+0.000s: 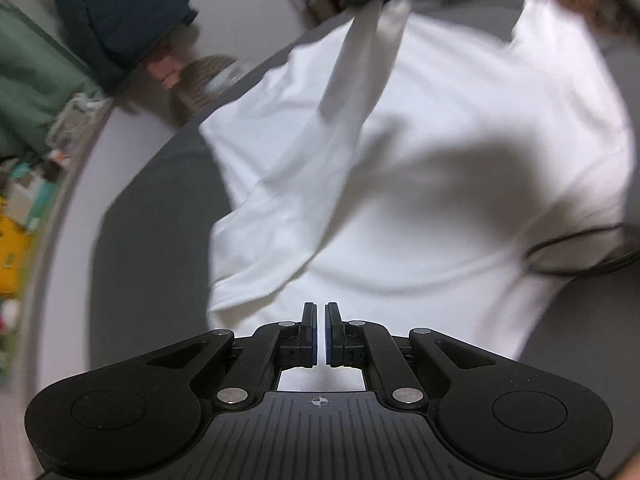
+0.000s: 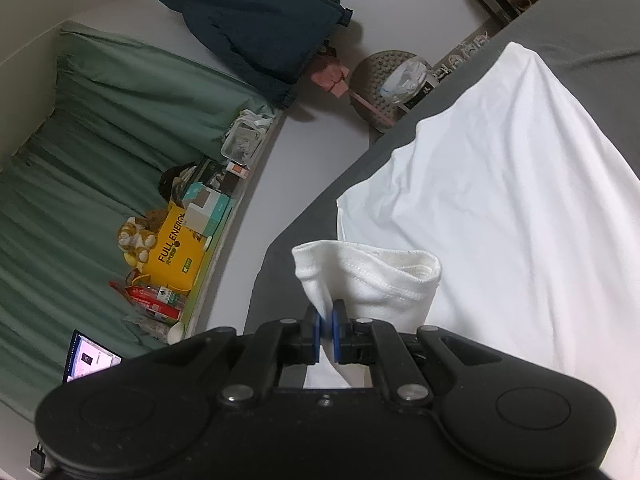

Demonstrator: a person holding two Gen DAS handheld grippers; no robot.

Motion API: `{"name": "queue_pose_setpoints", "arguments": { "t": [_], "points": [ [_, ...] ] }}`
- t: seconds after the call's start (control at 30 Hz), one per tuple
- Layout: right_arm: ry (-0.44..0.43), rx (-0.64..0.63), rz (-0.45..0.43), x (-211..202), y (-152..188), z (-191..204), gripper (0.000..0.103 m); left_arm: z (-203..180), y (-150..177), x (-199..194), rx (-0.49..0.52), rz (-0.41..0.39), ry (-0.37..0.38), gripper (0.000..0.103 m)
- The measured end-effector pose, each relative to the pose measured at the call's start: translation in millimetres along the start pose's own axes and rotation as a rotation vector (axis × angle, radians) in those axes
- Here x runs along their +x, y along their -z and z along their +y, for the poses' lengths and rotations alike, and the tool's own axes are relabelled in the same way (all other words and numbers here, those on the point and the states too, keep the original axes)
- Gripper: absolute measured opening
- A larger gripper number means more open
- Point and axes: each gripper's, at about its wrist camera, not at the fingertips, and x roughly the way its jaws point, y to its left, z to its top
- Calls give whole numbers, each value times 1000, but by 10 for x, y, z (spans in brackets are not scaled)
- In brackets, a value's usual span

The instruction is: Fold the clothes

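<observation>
Grey bedding (image 1: 152, 264) spreads beneath both grippers and runs out of view at the lower edges, with a white shirt (image 1: 460, 168) laid across it ahead of the left gripper (image 1: 320, 334); the shirt's far right side is smeared by motion blur, so its outline there is hard to read. Ahead and to the left of the right gripper (image 2: 329, 334), a green curtain (image 2: 88, 128) fills that side, its lower part cut off by the gripper body. Up beyond it hangs a dark blue garment (image 2: 256, 28), sharp in the right wrist view but blurred in the left. One sleeve (image 2: 372, 280) of the shirt, its hemmed cuff open toward the camera, is pinched between the right gripper's blue pads, and from the left wrist view that same sleeve rises as a taut white strip to a blurred dark shape at the top edge, too smeared to make out in detail. The left gripper's fingers stand pressed nearly together with only a sliver of gap and no cloth between them, hovering over the shirt's near hem. A yellow box (image 2: 176, 248) sits among clutter left of the right gripper, and a laptop screen (image 2: 90, 360) is partly hidden behind it.
</observation>
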Motion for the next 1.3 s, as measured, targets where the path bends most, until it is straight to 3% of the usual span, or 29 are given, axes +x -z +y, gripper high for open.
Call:
{"name": "queue_pose_setpoints", "arguments": {
  "t": [0.07,0.27,0.37,0.47,0.53,0.67,0.77,0.93,1.3],
  "points": [
    [1,2,3,-4,8,-12,8,50,-10,-117,-43,-53,36,3],
    [0,-3,8,10,10,5,8,278,3,-376,-161,-173,-9,3],
    [-4,-3,7,14,4,9,8,331,4,-381,-166,-172,13,3],
    [-7,-5,6,16,1,17,8,318,-6,-342,-179,-170,-86,3],
    [-7,-6,6,21,7,25,8,310,-14,-290,-168,-153,-109,3],
    [-7,-7,10,22,19,34,8,350,-18,-262,-165,-165,-60,3],
    [-6,-7,12,20,26,34,8,417,63,-306,-201,-243,-22,3],
    [-2,-8,19,35,39,34,8,441,70,-197,-162,-212,8,3],
    [-4,-13,26,55,63,49,8,481,107,-129,-160,-186,194,4]
  ]
}}
